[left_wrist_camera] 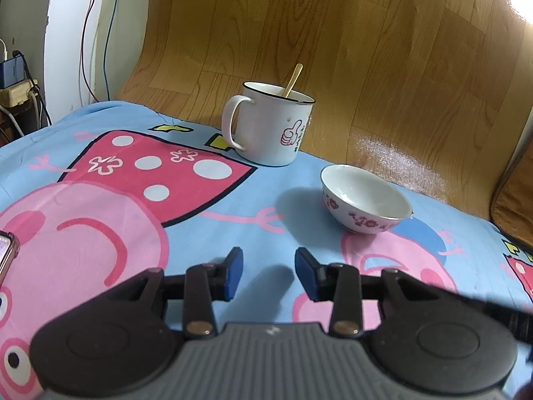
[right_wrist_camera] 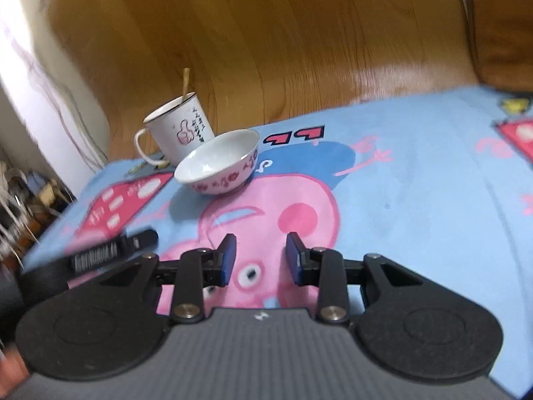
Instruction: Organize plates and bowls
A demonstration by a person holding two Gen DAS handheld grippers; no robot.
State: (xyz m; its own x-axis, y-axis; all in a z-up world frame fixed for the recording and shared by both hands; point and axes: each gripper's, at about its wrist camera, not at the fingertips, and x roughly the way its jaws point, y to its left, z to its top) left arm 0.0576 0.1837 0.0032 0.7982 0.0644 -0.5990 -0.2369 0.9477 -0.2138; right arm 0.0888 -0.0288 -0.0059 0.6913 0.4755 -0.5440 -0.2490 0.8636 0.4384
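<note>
A small white bowl (left_wrist_camera: 364,200) with a red flower pattern stands upright and empty on the blue cartoon cloth, ahead and to the right of my left gripper (left_wrist_camera: 269,271). The bowl also shows in the right wrist view (right_wrist_camera: 218,163), ahead and to the left of my right gripper (right_wrist_camera: 261,256). Both grippers are open and empty, held a little above the cloth. No plate is in view.
A white mug (left_wrist_camera: 271,123) with a thumbs-up print and a wooden stick in it stands behind the bowl near the table's far edge; it also shows in the right wrist view (right_wrist_camera: 180,128). The blue cartoon cloth (left_wrist_camera: 100,200) covers the table. Wood floor lies beyond. A phone edge (left_wrist_camera: 6,253) lies at far left.
</note>
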